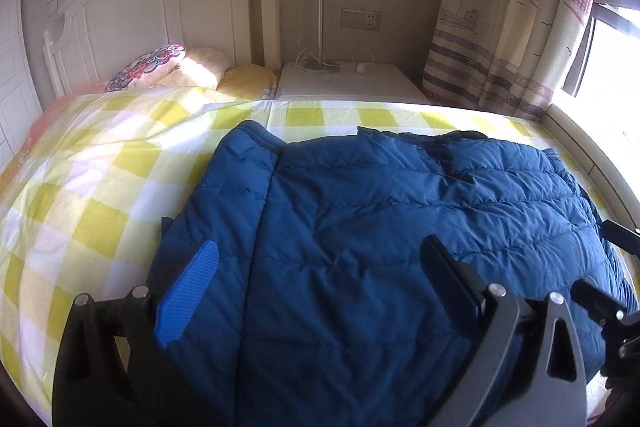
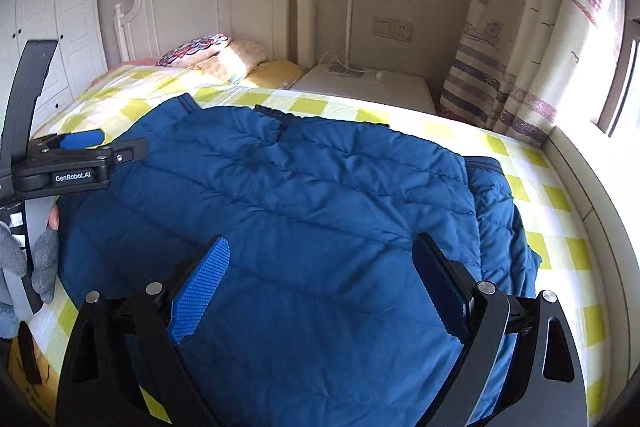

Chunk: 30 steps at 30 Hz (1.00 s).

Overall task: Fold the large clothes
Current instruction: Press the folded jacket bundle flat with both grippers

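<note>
My blue down jacket (image 1: 400, 227) lies spread on the checked bed (image 1: 100, 187), seemingly with its sides already folded in. Both my left gripper (image 1: 320, 279) and right gripper (image 2: 320, 279) hover spread apart, holding nothing. Next I must pinch the near hem and fold it toward the collar.

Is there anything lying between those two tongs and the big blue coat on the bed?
Nothing visible is. The blue puffer jacket lies spread on the checked bedspread, and both the left tongs and the right tongs hang open directly over its quilted surface, with nothing on top of it.
</note>
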### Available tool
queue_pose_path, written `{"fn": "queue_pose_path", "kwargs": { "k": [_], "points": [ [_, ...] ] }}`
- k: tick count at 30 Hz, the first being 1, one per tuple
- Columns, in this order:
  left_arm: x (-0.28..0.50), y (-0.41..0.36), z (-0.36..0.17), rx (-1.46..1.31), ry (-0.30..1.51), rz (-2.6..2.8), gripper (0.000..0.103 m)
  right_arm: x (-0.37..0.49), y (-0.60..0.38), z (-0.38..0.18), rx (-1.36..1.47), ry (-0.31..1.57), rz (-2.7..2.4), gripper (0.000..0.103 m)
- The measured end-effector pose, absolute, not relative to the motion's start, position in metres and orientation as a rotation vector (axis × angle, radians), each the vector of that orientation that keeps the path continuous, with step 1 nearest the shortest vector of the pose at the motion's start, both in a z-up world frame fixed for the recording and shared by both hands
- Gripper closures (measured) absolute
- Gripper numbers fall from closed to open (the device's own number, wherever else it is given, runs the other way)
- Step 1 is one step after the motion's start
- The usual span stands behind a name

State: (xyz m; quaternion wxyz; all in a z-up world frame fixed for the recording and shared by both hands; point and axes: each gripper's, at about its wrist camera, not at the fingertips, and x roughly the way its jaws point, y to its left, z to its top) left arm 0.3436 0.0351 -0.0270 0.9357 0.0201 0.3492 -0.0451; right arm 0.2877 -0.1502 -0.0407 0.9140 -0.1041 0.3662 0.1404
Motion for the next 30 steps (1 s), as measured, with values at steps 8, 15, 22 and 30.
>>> {"fn": "queue_pose_path", "kwargs": {
  "k": [8,15,22,30],
  "points": [
    [0.334,0.017,-0.068,0.157,0.761,-0.069,0.002,0.277,-0.161,-0.056,-0.190,0.751,0.261,0.013],
    [0.303,0.104,-0.072,0.028,0.742,0.019,0.002,0.252,-0.262,-0.073,0.042,0.728,0.148,0.012],
    [0.284,0.110,-0.061,-0.087,0.756,0.051,0.007,0.228,-0.244,-0.054,0.052,0.689,0.139,0.012],
    [0.242,0.026,-0.072,0.155,0.700,0.022,0.005,0.210,-0.187,-0.078,-0.166,0.666,0.247,0.011]
  ]
}}
